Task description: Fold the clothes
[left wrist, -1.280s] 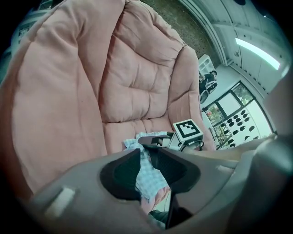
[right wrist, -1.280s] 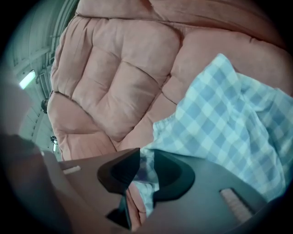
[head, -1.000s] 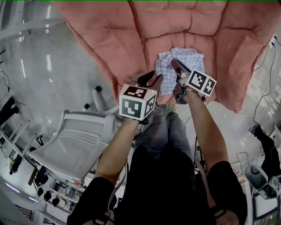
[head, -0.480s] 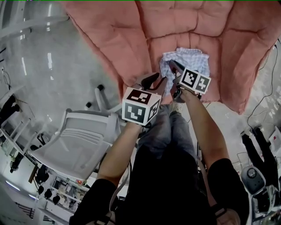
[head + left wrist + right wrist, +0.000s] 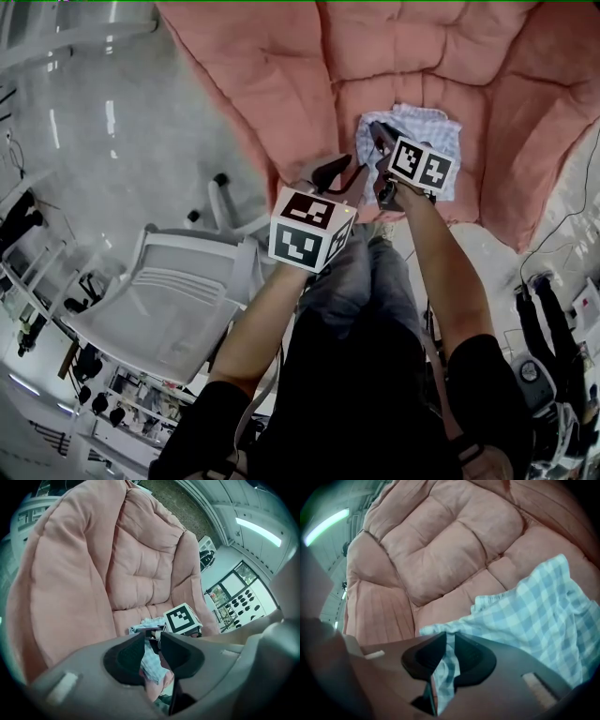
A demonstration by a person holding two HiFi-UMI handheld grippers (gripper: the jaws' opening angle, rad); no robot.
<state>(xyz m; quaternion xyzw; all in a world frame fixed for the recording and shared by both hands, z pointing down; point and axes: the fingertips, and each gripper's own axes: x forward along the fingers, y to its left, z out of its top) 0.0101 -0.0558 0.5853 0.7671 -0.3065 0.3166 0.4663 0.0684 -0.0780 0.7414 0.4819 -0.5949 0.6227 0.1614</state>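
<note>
Folding has barely begun: the blue checked garment (image 5: 436, 120) lies crumpled on the pink cushioned seat (image 5: 281, 84). The right gripper (image 5: 377, 129) has just been closing and pinches its edge; the left gripper (image 5: 339, 169) hovers nearby, narrow and empty

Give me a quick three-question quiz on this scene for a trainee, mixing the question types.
1. Multiple choice: the checked cloth lies on: A a white chair; B a pink padded cushion; C the floor.
2. True or false: the left gripper grips the cloth.
3. Fill in: the right gripper is shut on ____.

Key
1. B.
2. False: its jaws stand apart with nothing between them; the cloth only shows beyond them.
3. The checked cloth. Those jaws have just been closing, and a fold of it is between them.
</note>
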